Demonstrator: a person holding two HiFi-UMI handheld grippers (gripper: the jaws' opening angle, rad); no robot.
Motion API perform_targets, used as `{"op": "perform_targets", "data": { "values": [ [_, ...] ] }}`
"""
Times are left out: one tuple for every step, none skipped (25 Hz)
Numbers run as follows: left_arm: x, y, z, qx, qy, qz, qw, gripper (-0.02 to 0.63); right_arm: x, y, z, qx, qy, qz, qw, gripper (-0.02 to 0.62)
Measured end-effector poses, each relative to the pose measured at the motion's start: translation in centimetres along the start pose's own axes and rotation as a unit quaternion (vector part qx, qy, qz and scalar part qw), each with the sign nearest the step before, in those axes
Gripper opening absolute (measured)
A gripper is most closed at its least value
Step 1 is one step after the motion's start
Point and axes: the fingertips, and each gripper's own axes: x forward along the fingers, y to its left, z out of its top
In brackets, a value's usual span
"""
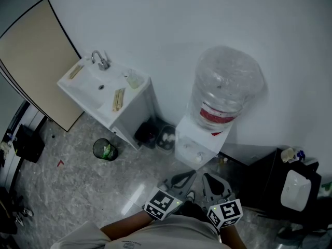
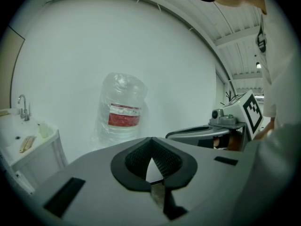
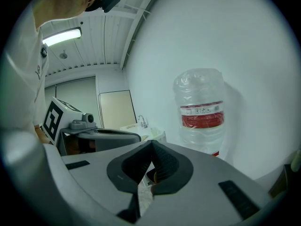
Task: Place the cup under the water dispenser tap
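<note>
The water dispenser [image 1: 193, 139] stands against the white wall, with a large clear bottle [image 1: 224, 84] with a red label on top; the bottle also shows in the left gripper view [image 2: 121, 111] and the right gripper view [image 3: 201, 109]. A small clear cup [image 1: 134, 79] stands on the white sink unit [image 1: 85, 84], far left of the dispenser; it also shows as cup [image 2: 43, 129]. My left gripper [image 1: 182, 179] and right gripper [image 1: 214, 181] hang side by side just in front of the dispenser, both shut and empty. Their pads meet at left gripper [image 2: 151, 149] and right gripper [image 3: 151, 150].
A green bin [image 1: 105, 149] stands on the marble floor by the sink unit. Two dark bins [image 1: 150, 134] sit between sink unit and dispenser. A black cabinet [image 1: 264, 183] with a white appliance [image 1: 295, 188] is at the right. A beige door [image 1: 36, 61] is far left.
</note>
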Motion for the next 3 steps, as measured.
{"op": "perform_targets", "data": {
  "values": [
    [-0.11,0.1,0.07,0.0,0.0,0.001,1.0,0.005,0.04,0.09,0.09,0.0,0.0,0.0,1.0,0.015],
    [-0.22,0.19,0.15,-0.001,0.0,0.001,1.0,0.005,0.09,0.17,0.17,0.001,0.0,-0.001,1.0,0.015],
    [-0.32,0.26,0.22,-0.001,0.0,0.002,1.0,0.005,0.14,0.25,0.25,0.001,0.0,-0.001,1.0,0.015]
  ]
}}
